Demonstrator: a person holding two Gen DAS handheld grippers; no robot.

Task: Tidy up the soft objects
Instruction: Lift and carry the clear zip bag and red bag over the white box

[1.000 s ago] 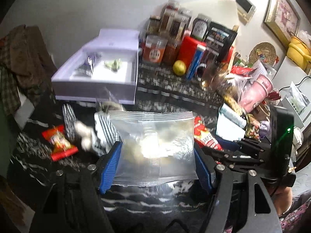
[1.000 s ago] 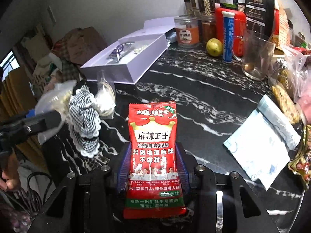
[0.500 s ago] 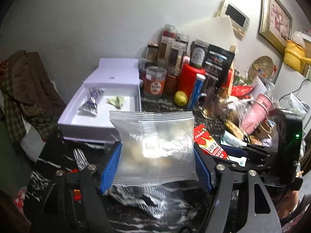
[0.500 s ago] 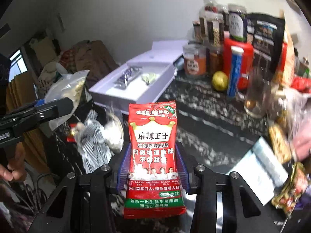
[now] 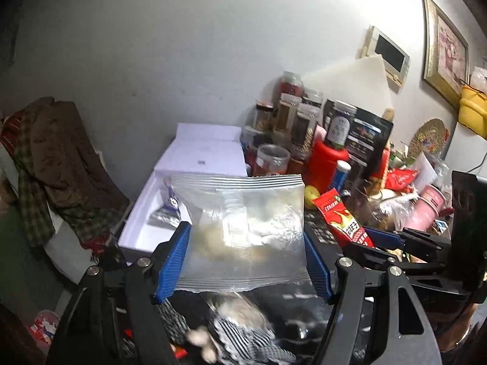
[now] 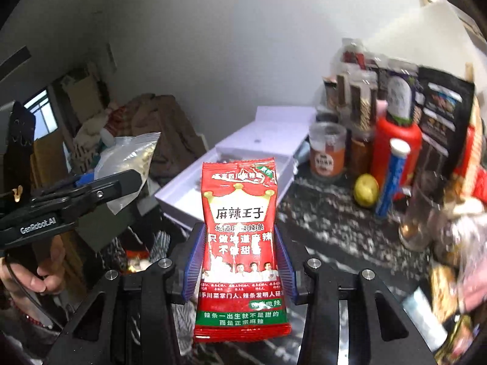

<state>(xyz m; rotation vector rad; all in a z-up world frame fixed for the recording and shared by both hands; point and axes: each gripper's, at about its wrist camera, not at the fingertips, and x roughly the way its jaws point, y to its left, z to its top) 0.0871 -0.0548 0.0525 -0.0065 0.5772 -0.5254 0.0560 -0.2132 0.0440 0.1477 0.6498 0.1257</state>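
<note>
Your left gripper (image 5: 245, 254) is clamped on a clear plastic bag (image 5: 243, 228) with pale, lumpy contents; the blue pads (image 5: 173, 255) press its two side edges, and the bag stands upright in the centre of the left wrist view, above the dark marbled table (image 6: 334, 228). Behind it, in the middle of that frame, sits the open white box (image 5: 137, 237) with a small silvery packet (image 5: 166, 213) lying inside. At the bottom of the frame, below the bag, a black-and-white checked cloth (image 5: 243, 337) lies on the table, partly blurred. Your right gripper (image 6: 239, 269) grips a red snack packet (image 6: 240, 243) with Chinese lettering, held upright in the centre of the right wrist view, its lower half between the blue pads (image 6: 193, 261). In the same view the left gripper (image 6: 91, 188) and its clear bag (image 6: 127, 158) show at the left edge, with your hand (image 6: 45, 273) on the handle below. At the right of that frame stand jars (image 6: 327, 152), a red bottle (image 6: 395, 146), a blue tube (image 6: 391, 179) and a yellow-green lemon (image 6: 366, 190) just beside the tube.
</note>
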